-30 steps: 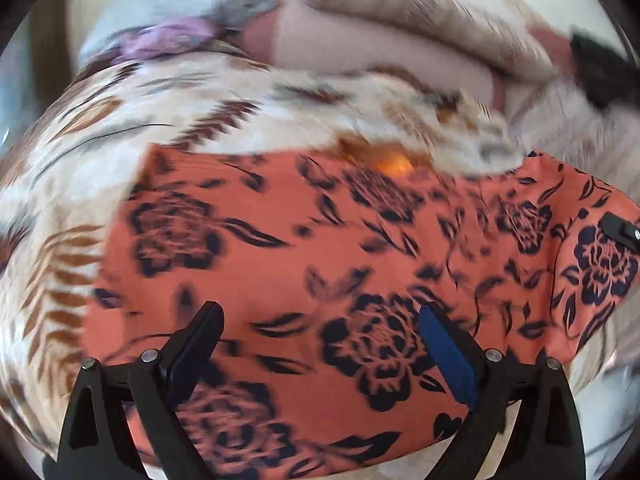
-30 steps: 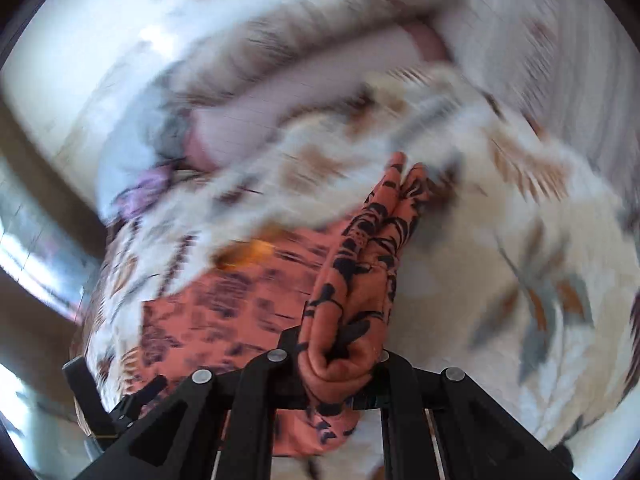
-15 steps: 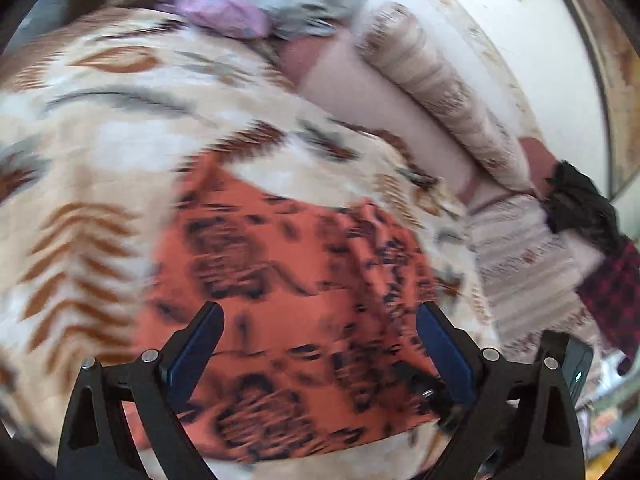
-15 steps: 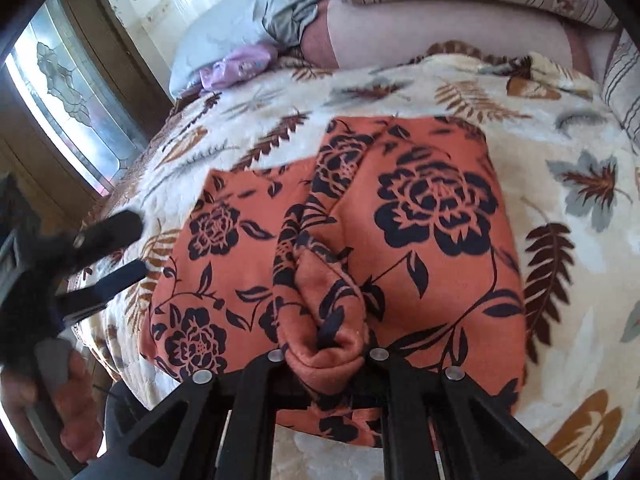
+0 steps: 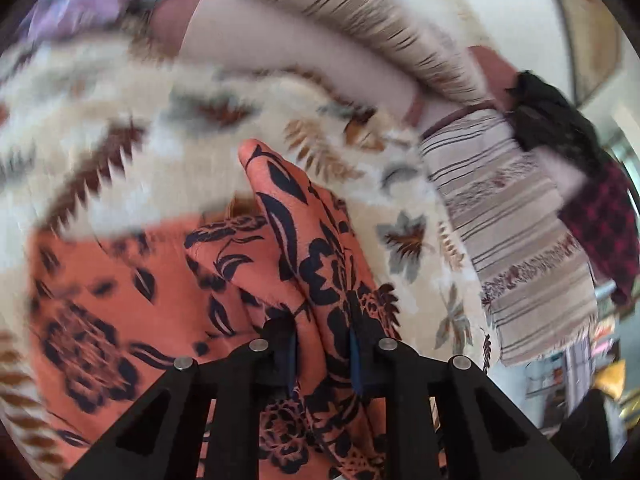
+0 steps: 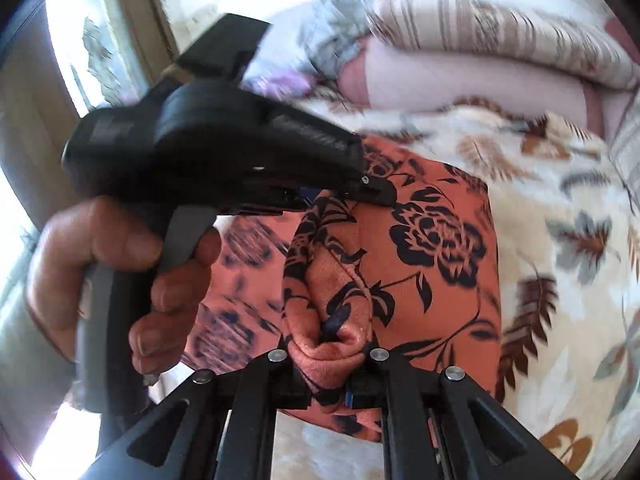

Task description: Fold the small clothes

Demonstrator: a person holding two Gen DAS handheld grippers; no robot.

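An orange garment with dark floral print (image 5: 100, 300) lies on the leaf-patterned bedspread (image 5: 120, 128). My left gripper (image 5: 323, 344) is shut on a bunched fold of it, which rises as a ridge ahead of the fingers. My right gripper (image 6: 328, 364) is shut on another bunched fold of the same garment (image 6: 436, 240). In the right wrist view the left gripper (image 6: 376, 190) reaches in from the left, held by a hand (image 6: 120, 276), its tip on the cloth just ahead of my right fingers.
Striped and pink pillows (image 5: 360, 28) lie along the head of the bed. A striped throw (image 5: 516, 236), a black item (image 5: 548, 120) and a red plaid cloth (image 5: 608, 224) lie to the right. A window (image 6: 92, 52) is at the left.
My left gripper was open above the flat garment; it has moved in beside the right gripper and closed on a fold. The right gripper has kept its hold throughout.
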